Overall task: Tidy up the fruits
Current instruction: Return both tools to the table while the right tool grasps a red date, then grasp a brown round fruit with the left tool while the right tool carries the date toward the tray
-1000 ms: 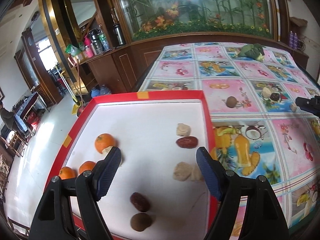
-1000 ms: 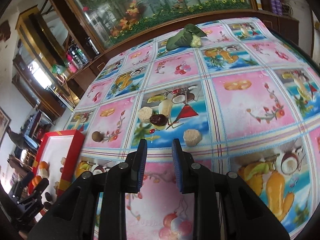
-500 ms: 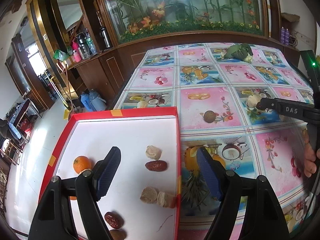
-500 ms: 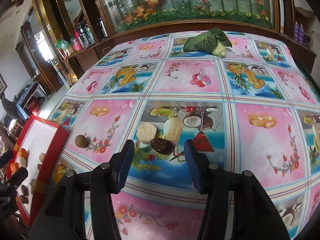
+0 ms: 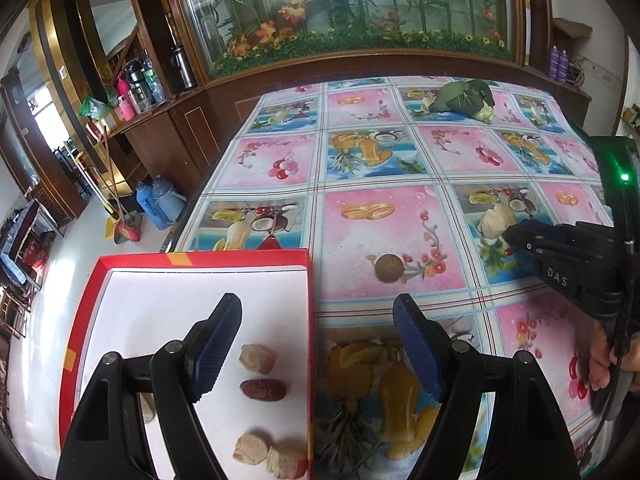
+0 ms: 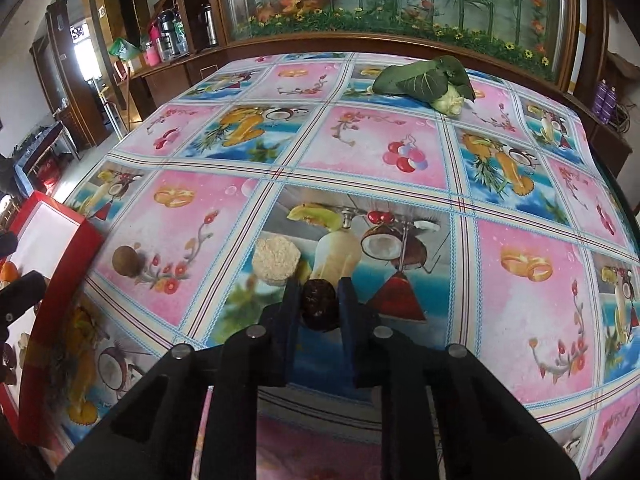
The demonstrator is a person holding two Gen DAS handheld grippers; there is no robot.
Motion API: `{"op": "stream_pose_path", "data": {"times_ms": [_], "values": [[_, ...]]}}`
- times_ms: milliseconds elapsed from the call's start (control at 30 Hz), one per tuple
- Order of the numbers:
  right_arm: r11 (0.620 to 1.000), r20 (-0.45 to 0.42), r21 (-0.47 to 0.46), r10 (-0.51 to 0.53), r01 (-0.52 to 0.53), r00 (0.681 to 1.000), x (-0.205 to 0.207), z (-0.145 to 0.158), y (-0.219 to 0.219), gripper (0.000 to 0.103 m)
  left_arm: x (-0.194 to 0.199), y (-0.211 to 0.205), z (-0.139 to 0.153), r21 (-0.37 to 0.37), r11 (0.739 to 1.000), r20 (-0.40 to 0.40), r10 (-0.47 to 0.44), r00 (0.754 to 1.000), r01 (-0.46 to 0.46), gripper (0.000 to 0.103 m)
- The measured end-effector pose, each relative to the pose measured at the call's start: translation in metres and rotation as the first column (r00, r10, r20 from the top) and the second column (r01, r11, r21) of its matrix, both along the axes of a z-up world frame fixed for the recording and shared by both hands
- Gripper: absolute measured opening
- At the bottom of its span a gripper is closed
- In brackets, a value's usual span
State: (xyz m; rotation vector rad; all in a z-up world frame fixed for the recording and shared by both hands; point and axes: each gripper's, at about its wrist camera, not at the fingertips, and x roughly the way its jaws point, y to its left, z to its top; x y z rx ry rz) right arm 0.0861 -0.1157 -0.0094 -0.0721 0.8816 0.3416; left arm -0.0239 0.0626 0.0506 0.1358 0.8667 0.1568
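My right gripper is shut on a dark red date low over the patterned tablecloth. A pale round cake lies just left of it, and a brown round fruit sits farther left. In the left wrist view my left gripper hangs open over the right edge of the red tray. The tray's white floor holds a date and several pale cakes. The brown fruit lies on the cloth ahead, and the right gripper shows at the right beside the pale cake.
A leafy green vegetable lies at the table's far side. A dark wooden cabinet with a glass display runs behind the table. A hand holds the right tool. An orange shows in the tray at the right wrist view's left edge.
My right gripper moved down onto the date and shut on it. My left gripper drifted right and forward, so the oranges left its view and its jaws now straddle the tray's right rim.
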Motion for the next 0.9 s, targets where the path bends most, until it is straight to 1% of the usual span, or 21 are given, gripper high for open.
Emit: {"op": "stream_pose_path", "data": {"times_ms": [100, 233, 333, 400, 467, 533, 600, 633, 667, 700, 800, 833, 867, 900], "values": [[0.999, 0.009, 0.038, -0.017, 0.016, 1.000, 0.000, 0.009, -0.009, 0.020, 0.008, -0.007, -0.004, -0.017, 1.000, -0.020, -0.020, 1.000, 0.020, 0.078], [0.991, 0.025, 0.116, -0.069, 0.065, 0.997, 0.000, 0.023, -0.030, 0.020, 0.022, -0.022, -0.013, -0.019, 0.999, -0.042, -0.052, 0.998, 0.051, 0.078], [0.986, 0.024, 0.141, -0.098, 0.093, 0.995, 0.001, 0.027, -0.039, 0.020, 0.035, -0.028, -0.021, -0.020, 0.998, -0.065, -0.053, 0.996, 0.052, 0.076], [0.982, 0.012, 0.156, -0.112, 0.109, 0.994, 0.003, 0.027, -0.043, 0.020, 0.043, -0.028, -0.026, -0.032, 0.998, -0.081, -0.051, 0.995, 0.049, 0.069], [0.980, 0.005, 0.164, -0.118, 0.116, 0.993, 0.003, 0.028, -0.044, 0.020, 0.050, -0.026, -0.031, -0.043, 0.998, -0.101, -0.040, 0.994, 0.036, 0.060], [0.979, 0.008, 0.167, -0.119, 0.116, 0.993, 0.003, 0.029, -0.045, 0.020, 0.056, -0.024, -0.035, -0.060, 0.998, -0.112, -0.033, 0.993, 0.026, 0.058], [0.978, 0.009, 0.174, -0.116, 0.113, 0.993, 0.002, 0.031, -0.044, 0.020, 0.061, -0.023, -0.039, -0.075, 0.997, -0.122, -0.031, 0.992, 0.022, 0.050], [0.978, 0.011, 0.176, -0.116, 0.112, 0.993, 0.001, 0.031, -0.044, 0.020, 0.063, -0.022, -0.041, -0.083, 0.996, -0.132, -0.029, 0.991, 0.018, 0.044], [0.978, 0.011, 0.177, -0.115, 0.111, 0.993, 0.001, 0.032, -0.044, 0.020, 0.065, -0.022, -0.043, -0.094, 0.995, -0.136, -0.031, 0.990, 0.018, 0.043], [0.978, 0.009, 0.179, -0.113, 0.110, 0.994, 0.001, 0.032, -0.044, 0.020, 0.066, -0.022, -0.045, -0.106, 0.994, -0.138, -0.034, 0.990, 0.020, 0.042], [0.978, 0.003, 0.176, -0.115, 0.112, 0.993, 0.002, 0.030, -0.044, 0.020, 0.067, -0.023, -0.047, -0.116, 0.993, -0.134, -0.040, 0.990, 0.025, 0.035], [0.978, 0.000, 0.176, -0.114, 0.112, 0.993, 0.002, 0.030, -0.044, 0.020, 0.068, -0.024, -0.047, -0.128, 0.991, -0.134, -0.051, 0.990, 0.034, 0.028], [0.978, -0.003, 0.176, -0.114, 0.113, 0.993, 0.002, 0.029, -0.044, 0.020, 0.068, -0.025, -0.047, -0.134, 0.990, -0.134, -0.060, 0.989, 0.041, 0.023], [0.978, -0.004, 0.175, -0.115, 0.114, 0.993, 0.002, 0.029, -0.043, 0.020, 0.068, -0.026, -0.047, -0.134, 0.990, -0.135, -0.064, 0.989, 0.045, 0.022]]}}
